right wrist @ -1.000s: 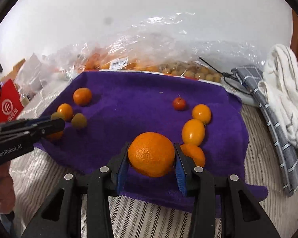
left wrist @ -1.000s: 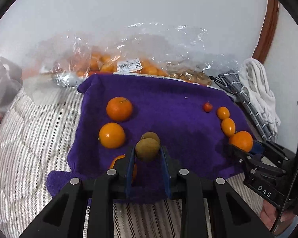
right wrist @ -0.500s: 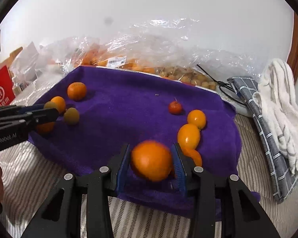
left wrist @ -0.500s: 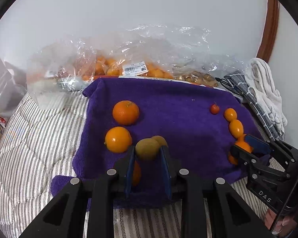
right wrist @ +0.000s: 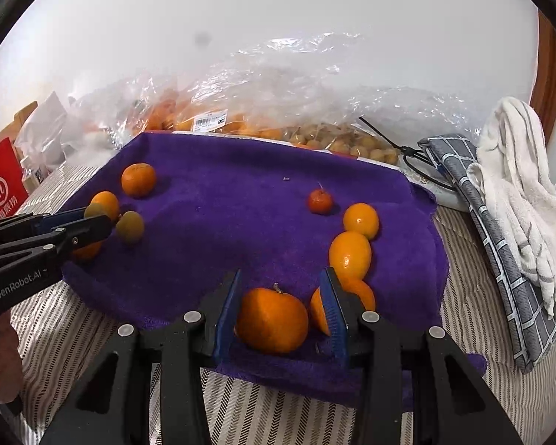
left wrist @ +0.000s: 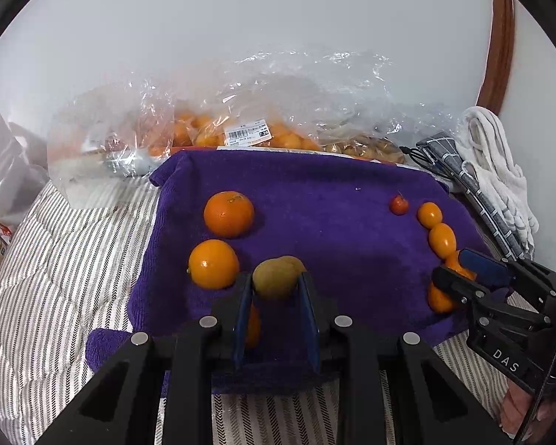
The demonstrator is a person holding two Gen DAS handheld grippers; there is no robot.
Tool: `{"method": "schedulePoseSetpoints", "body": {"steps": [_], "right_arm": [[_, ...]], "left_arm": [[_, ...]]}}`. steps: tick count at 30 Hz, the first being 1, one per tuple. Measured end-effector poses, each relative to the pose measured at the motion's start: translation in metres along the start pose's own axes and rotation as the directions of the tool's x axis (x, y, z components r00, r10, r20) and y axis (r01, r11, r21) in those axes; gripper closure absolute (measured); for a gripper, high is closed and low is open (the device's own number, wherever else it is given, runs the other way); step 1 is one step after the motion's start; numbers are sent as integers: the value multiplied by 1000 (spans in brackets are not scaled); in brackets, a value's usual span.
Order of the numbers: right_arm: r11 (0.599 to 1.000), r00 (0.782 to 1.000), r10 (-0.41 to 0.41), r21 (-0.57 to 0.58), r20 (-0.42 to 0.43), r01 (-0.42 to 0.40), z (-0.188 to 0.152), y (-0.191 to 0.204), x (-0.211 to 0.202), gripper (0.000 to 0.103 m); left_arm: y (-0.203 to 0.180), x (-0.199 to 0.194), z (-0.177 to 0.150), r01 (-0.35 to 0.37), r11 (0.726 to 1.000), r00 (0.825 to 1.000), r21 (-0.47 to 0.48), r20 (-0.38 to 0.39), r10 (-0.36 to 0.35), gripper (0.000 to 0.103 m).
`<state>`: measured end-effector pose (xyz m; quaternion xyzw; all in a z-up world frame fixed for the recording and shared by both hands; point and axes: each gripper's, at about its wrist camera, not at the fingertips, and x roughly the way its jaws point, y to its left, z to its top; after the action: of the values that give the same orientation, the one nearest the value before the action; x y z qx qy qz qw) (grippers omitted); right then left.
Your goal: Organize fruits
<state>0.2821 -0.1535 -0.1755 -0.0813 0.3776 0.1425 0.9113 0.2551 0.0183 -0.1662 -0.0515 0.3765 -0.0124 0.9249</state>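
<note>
Two claws hover over a purple towel [left wrist: 333, 222] spread on a striped quilt [left wrist: 74, 278]. The left claw [left wrist: 274, 283] is clenched on a green fruit [left wrist: 270, 278] at the towel's left side, just beside a second green fruit [right wrist: 129, 226] and near two oranges [left wrist: 229, 214]. The right claw [right wrist: 281, 272] is released. A mandarin [right wrist: 272, 319] lies on the towel between its pads, clear of the right pad, at the near end of a row of small oranges [right wrist: 350, 254].
</note>
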Motion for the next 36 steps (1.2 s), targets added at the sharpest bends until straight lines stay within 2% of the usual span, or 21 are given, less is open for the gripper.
{"method": "schedulePoseSetpoints", "body": {"steps": [5,10,14,18,22,26,30,33,36], "right_arm": [[1000,1000,-1,1,7,1,-1,0,0,59],[1000,1000,-23,7,15,23,1,-3,0,50],[999,1000,-3,41,18,2,1,-9,-1,47],[998,1000,-3,55,23,1,1,-12,-1,41],[998,1000,2,69,22,-4,1,-15,-2,41],[995,1000,16,101,22,-18,2,-21,-5,41],[985,999,30,168,28,-34,5,-32,-12,41],[978,1000,13,207,13,-16,12,-38,-27,41],[978,999,-19,209,28,13,15,-39,-56,41]], "left_arm": [[-2,1,-1,2,1000,1000,10,4,-2,79],[-1,-1,0,19,1000,1000,-3,-4,-19,79],[-1,-1,0,14,1000,1000,-7,0,-14,78],[1,-2,0,7,1000,1000,-12,16,-7,62],[6,-2,2,21,999,1000,-39,10,-20,62],[10,-6,4,33,998,999,-58,26,-31,56],[10,-15,4,-12,999,997,-31,77,14,51],[12,-21,5,-40,999,995,-19,93,42,49],[16,-34,9,-38,999,996,-34,86,41,49]]}}
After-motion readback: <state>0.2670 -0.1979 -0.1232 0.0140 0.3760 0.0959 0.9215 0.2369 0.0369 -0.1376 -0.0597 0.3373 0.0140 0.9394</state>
